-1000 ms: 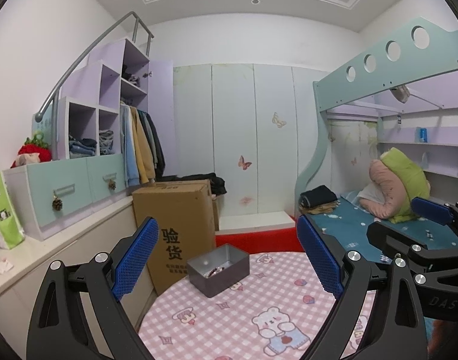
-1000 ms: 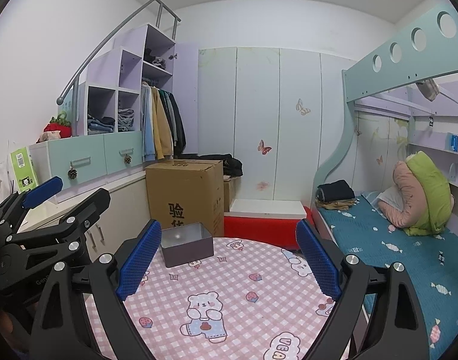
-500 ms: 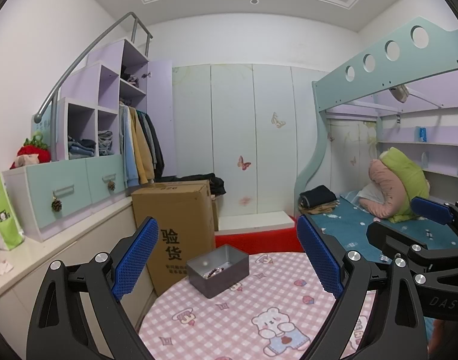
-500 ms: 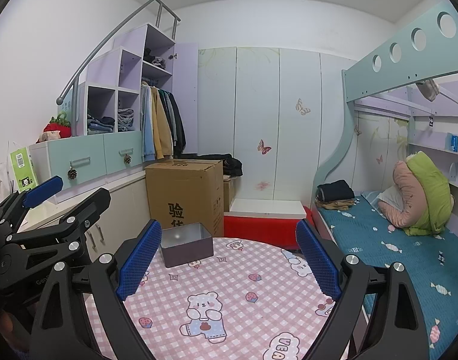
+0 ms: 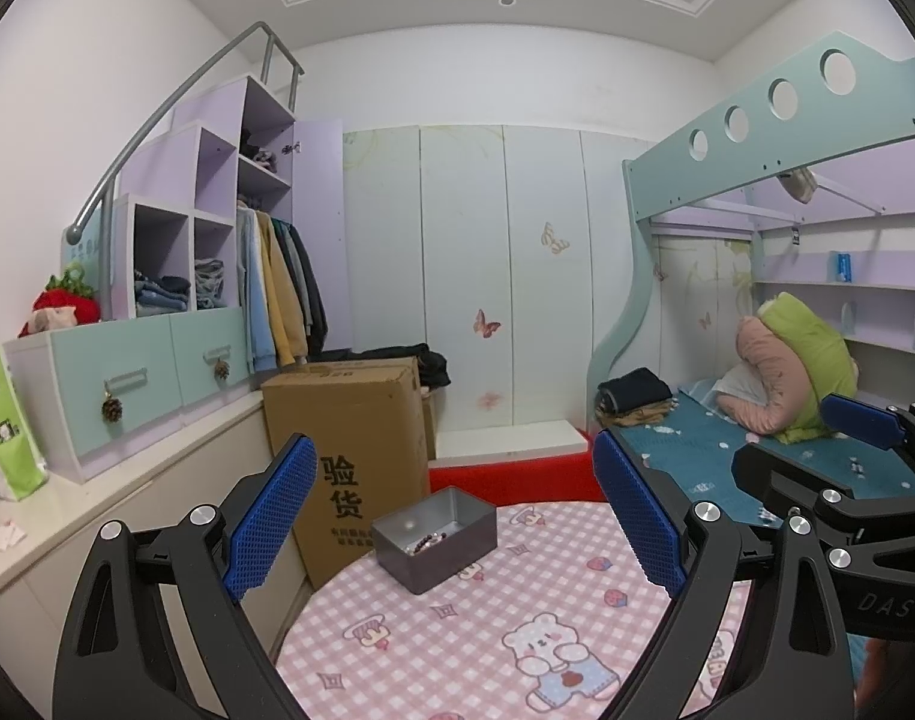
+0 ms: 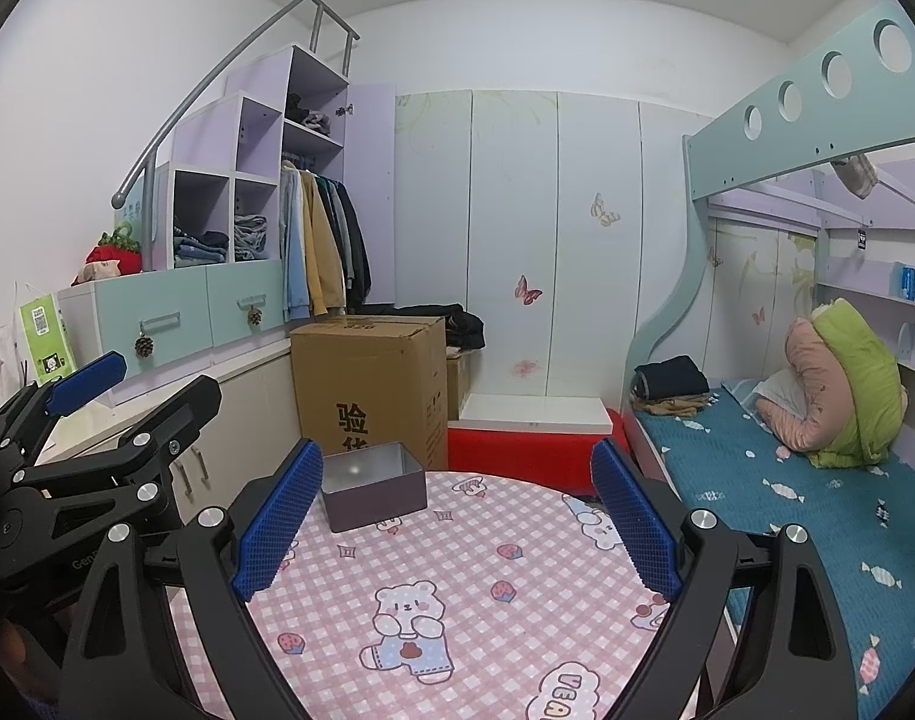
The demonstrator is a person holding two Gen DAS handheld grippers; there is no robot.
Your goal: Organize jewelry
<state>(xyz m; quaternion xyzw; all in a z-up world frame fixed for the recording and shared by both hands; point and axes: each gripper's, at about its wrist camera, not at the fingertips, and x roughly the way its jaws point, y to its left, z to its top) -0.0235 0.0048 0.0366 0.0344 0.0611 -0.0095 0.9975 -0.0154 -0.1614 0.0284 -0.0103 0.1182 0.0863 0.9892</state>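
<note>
Looking out from the left wrist camera, the left gripper (image 5: pixel 451 516) is hovering above a round table covered in a pink checked cloth with cartoon bears (image 5: pixel 487 630). Its two blue-padded fingers (image 5: pixel 271 516) are standing wide apart, released, with nothing between them. At about twelve o'clock, near the table's far edge, a small grey rectangular metal tin (image 5: pixel 436 540) is sitting open, and a short string of dark beads (image 5: pixel 424 542) is lying inside it on the floor of the tin. The tin is likely placed there as the container that gathers the jewelry. At three o'clock, the right gripper (image 5: pixel 841 462) is showing from the side, its black linkage crossing in front of a bunk bed with a teal sheet (image 5: pixel 697 456). At ten o'clock a brown cardboard box with printed characters (image 5: pixel 349 450) is standing on the floor just behind the table.

Moving to the right wrist camera, the right gripper (image 6: pixel 457 516) is likewise hanging released and empty over the same cloth (image 6: pixel 457 570). The tin (image 6: pixel 373 486) is sitting at eleven o'clock, just beside the left blue pad; its contents are hidden from this lower angle. At nine o'clock the left gripper (image 6: pixel 109 402) is appearing side-on. No loose jewelry is showing on the cloth, so the sorting seems either finished or paused.
</note>
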